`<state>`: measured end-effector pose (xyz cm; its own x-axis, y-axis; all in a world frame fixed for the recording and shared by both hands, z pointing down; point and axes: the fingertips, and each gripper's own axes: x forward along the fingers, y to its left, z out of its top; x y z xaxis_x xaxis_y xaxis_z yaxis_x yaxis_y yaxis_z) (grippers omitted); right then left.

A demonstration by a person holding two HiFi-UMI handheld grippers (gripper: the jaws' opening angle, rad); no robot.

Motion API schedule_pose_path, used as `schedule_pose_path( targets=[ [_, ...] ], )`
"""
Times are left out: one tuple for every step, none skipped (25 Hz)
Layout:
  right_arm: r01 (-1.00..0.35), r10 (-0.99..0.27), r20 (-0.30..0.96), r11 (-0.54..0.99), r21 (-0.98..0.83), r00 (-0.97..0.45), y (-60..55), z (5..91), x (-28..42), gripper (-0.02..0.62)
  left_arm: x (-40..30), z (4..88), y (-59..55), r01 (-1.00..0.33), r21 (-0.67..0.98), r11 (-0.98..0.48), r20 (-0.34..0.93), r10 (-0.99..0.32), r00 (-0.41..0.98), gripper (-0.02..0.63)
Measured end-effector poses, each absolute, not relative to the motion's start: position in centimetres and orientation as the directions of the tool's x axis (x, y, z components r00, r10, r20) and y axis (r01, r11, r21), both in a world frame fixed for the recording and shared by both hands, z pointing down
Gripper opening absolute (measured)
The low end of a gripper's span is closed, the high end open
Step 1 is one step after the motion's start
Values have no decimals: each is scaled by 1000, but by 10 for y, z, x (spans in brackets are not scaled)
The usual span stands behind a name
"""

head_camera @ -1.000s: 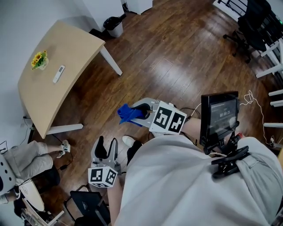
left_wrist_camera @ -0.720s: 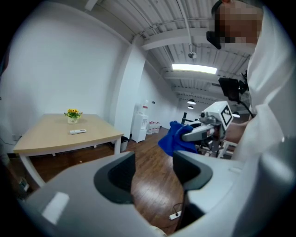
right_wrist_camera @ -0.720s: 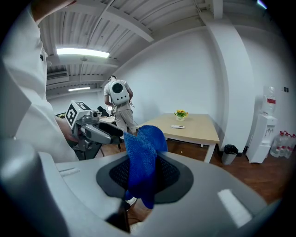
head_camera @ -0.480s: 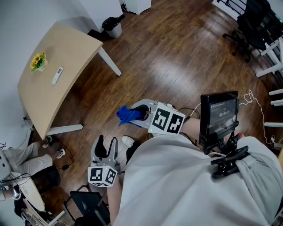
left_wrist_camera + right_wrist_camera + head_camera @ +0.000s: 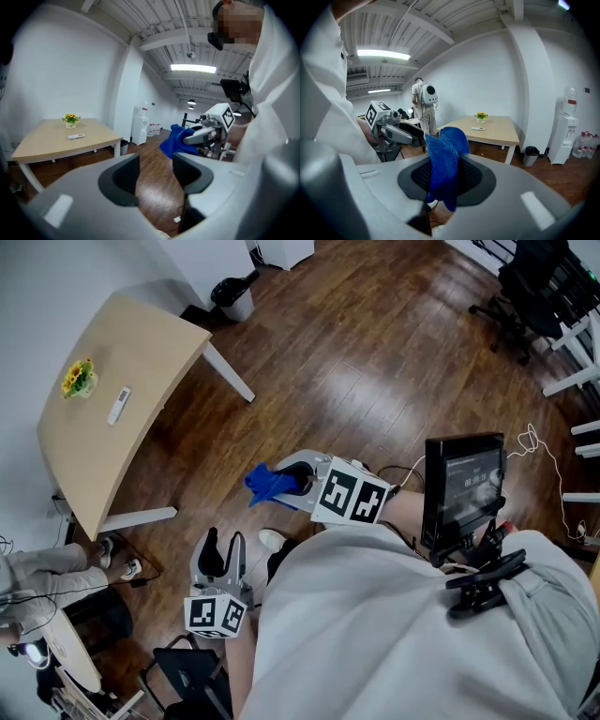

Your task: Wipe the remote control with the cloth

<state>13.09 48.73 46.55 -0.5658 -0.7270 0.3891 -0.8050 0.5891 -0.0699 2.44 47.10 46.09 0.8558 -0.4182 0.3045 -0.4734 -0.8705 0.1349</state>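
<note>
Blue terry cloth (image 5: 443, 159), nubbly and loosely folded, hangs pinched between the fingers of the right gripper (image 5: 446, 177), which are clamped on it. The left gripper (image 5: 156, 171) has dark, scooped fingers a narrow gap apart (they have just been closing) with nothing between them. The slim white remote control (image 5: 118, 405) lies flat on the pale wooden worktop (image 5: 150, 343), near a small pot of yellow flowers (image 5: 79, 377) and well apart from both grippers.

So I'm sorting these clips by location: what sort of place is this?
Probably an office or lab space: it has a dark wood-plank floor, a pale wooden table, a white water dispenser and black office chairs.
</note>
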Motion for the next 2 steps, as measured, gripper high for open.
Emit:
schedule_pose_path(
  targets=[
    [-807, -728, 390, 587, -69, -563, 486, 467, 130, 89, 23, 460, 469, -477, 130, -869, 304, -423, 854, 236],
    [-809, -730, 392, 584, -69, -561, 485, 468, 129, 89, 22, 460, 467, -481, 125, -868, 305, -427, 851, 222]
  ],
)
